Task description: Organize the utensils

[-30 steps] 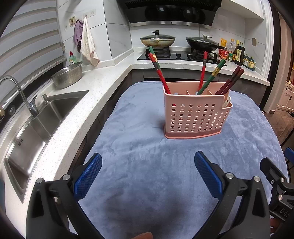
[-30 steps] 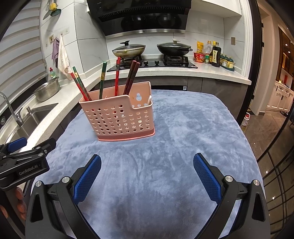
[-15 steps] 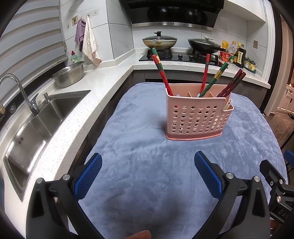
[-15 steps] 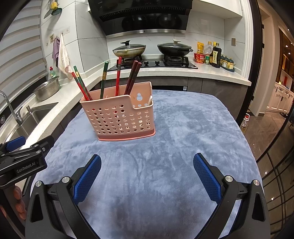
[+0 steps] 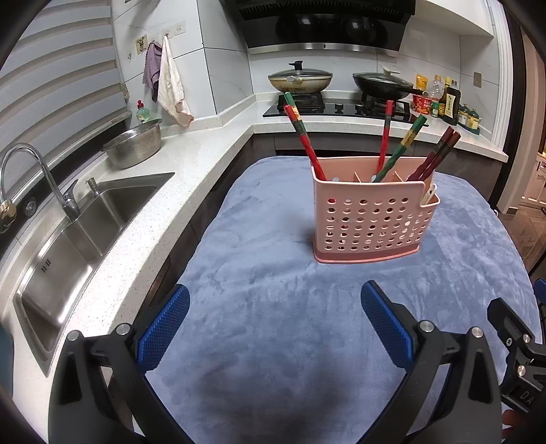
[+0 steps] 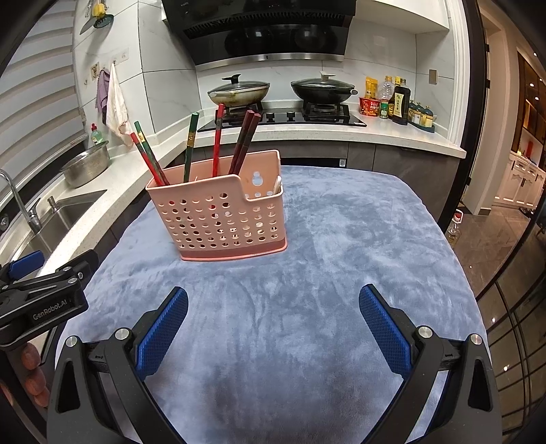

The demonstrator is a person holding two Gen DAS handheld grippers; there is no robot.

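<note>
Both grippers hover low over the blue-covered worktop [image 5: 273, 307], left gripper [image 5: 274, 328] and right gripper [image 6: 273, 328] with jaws spread wide, gripping nothing. Toward the far edge stands the pink holder [image 6: 221, 218], chopsticks [image 5: 387, 136] upright inside.

In the right wrist view, white lettering reading "GenRobot.AI" runs along the black side of the left claw [image 6: 44, 300], which reaches in from the left edge. In the left wrist view, the black body of the right claw [image 5: 518, 358] at the lower right edge carries white letters of which only "DA" shows before the picture cuts them off. The range hood [image 6: 259, 27] bears a small white brand mark near its top left corner, too small to read. The labels on the sauce bottles [image 6: 399, 100] beside the stove show print that cannot be made out.
</note>
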